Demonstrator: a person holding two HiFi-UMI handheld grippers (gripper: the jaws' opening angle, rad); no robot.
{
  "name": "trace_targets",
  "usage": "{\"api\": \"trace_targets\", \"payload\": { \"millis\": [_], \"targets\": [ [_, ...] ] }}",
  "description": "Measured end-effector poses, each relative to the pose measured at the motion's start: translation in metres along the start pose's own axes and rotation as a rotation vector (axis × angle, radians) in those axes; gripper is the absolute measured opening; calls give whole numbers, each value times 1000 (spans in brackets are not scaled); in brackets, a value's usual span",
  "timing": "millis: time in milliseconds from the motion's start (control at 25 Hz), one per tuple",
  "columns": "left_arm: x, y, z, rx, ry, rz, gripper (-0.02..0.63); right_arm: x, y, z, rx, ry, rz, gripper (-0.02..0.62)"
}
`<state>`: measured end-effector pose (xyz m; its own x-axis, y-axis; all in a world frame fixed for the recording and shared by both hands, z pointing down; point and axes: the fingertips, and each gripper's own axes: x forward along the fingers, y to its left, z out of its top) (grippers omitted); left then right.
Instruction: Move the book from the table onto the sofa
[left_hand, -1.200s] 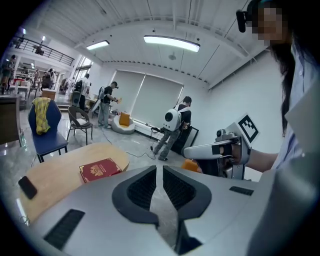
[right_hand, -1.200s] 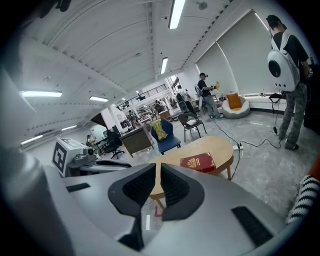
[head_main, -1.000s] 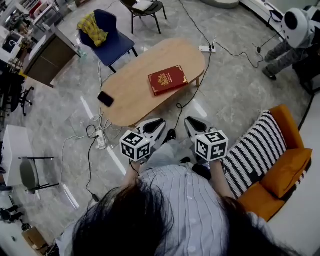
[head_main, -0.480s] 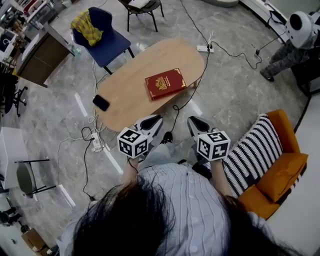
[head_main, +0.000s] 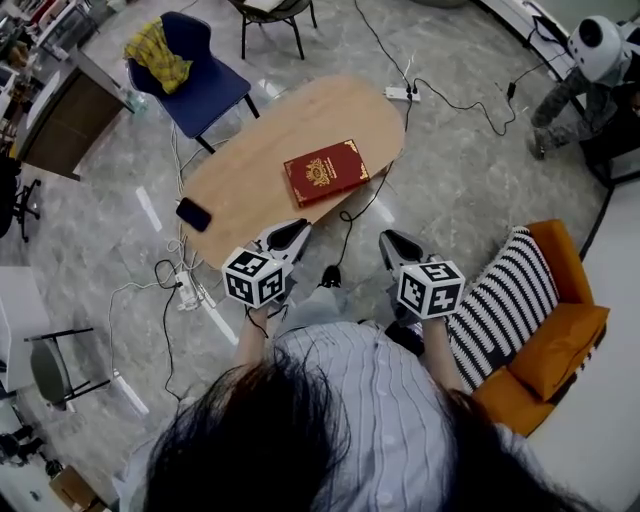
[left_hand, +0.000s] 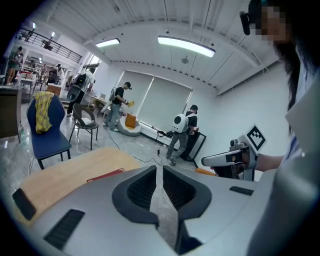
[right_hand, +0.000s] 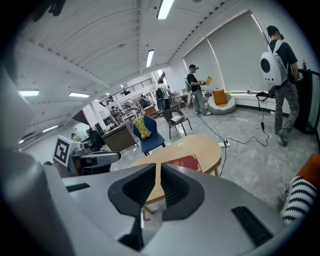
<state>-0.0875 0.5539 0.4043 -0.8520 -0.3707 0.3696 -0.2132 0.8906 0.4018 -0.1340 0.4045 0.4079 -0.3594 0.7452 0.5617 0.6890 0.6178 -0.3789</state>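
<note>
A dark red book (head_main: 326, 172) with a gold emblem lies flat on the oval wooden table (head_main: 300, 115). My left gripper (head_main: 298, 226) is shut and empty, its tip just over the table's near edge, short of the book. My right gripper (head_main: 388, 240) is shut and empty too, over the floor off the table's near right end. The left gripper view shows shut jaws (left_hand: 159, 167) with the book (left_hand: 105, 175) beyond them. In the right gripper view the shut jaws (right_hand: 159, 170) point at the book (right_hand: 182, 162). The orange sofa (head_main: 560, 340) is at the right.
A black phone (head_main: 193, 213) lies on the table's left end. A striped cushion (head_main: 505, 300) leans on the sofa. A blue chair (head_main: 195, 80) with a yellow cloth stands behind the table. Cables and a power strip (head_main: 398, 94) run across the floor. A person (head_main: 590, 50) stands far right.
Both grippers have moved forward towards the table. The left one has reached the table's near edge. Both stayed shut, and the book has not moved.
</note>
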Motion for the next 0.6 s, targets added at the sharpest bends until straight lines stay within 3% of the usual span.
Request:
{"api": "trace_targets", "payload": {
  "millis": [600],
  "targets": [
    [-1, 62, 4, -31, 26, 11, 32, 46, -4, 25, 36, -9, -41, 41]
  ]
}}
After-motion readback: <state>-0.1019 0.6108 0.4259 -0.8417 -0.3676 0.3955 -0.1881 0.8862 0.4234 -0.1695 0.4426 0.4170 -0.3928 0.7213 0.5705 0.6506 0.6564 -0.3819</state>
